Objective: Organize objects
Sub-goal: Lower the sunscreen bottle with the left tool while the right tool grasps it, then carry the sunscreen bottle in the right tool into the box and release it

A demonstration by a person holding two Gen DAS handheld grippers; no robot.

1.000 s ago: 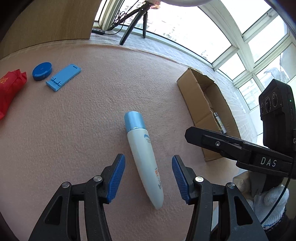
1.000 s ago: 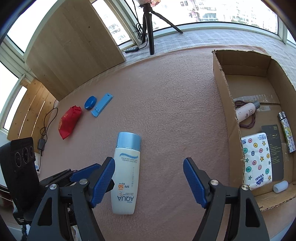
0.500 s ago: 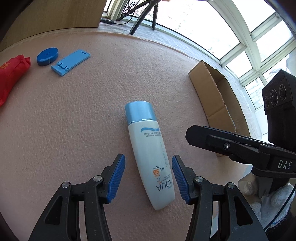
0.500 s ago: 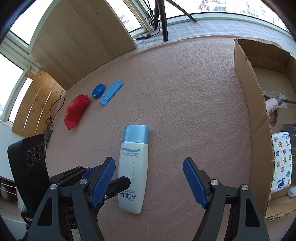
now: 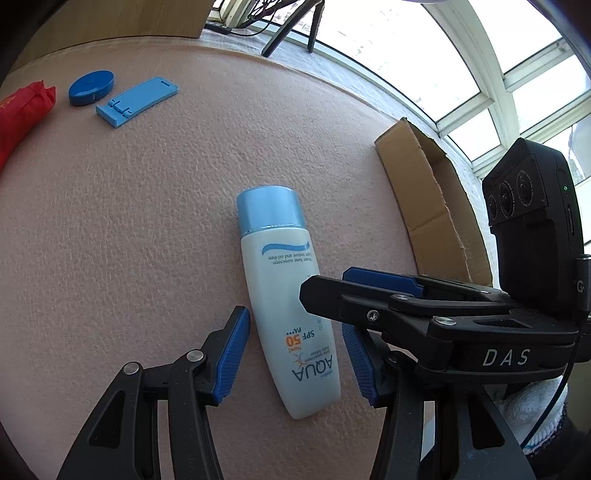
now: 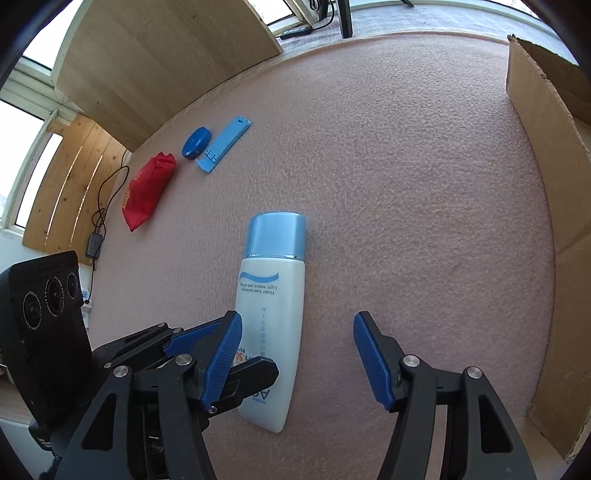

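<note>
One white plastic sunscreen bottle with a light-blue cap (image 5: 284,295) is lying flat on the pink felt-covered table (image 5: 147,221), cap pointing away from both cameras. The left gripper (image 5: 291,360) is straddling the bottle's lower end, its blue-padded fingers (image 5: 231,354) spread wide on either side, not pressing the bottle. The right gripper (image 6: 297,363) is hovering close alongside with its fingers likewise spread apart; in the left wrist view its black finger is crossing over the bottle's right edge, partly hiding the label. One brown cardboard box (image 5: 424,206) is standing open on the right side of the table, well apart from the bottle. Three small items are lying together at the far left: one round dark-blue case (image 6: 196,143), one flat light-blue plastic stand (image 6: 223,144) just beside it, and one red fabric pouch (image 6: 147,190) nearby. A black tripod leg (image 5: 288,31) is standing beyond the table edge. A white-gloved hand (image 5: 532,410) is showing beneath the right gripper.
</note>
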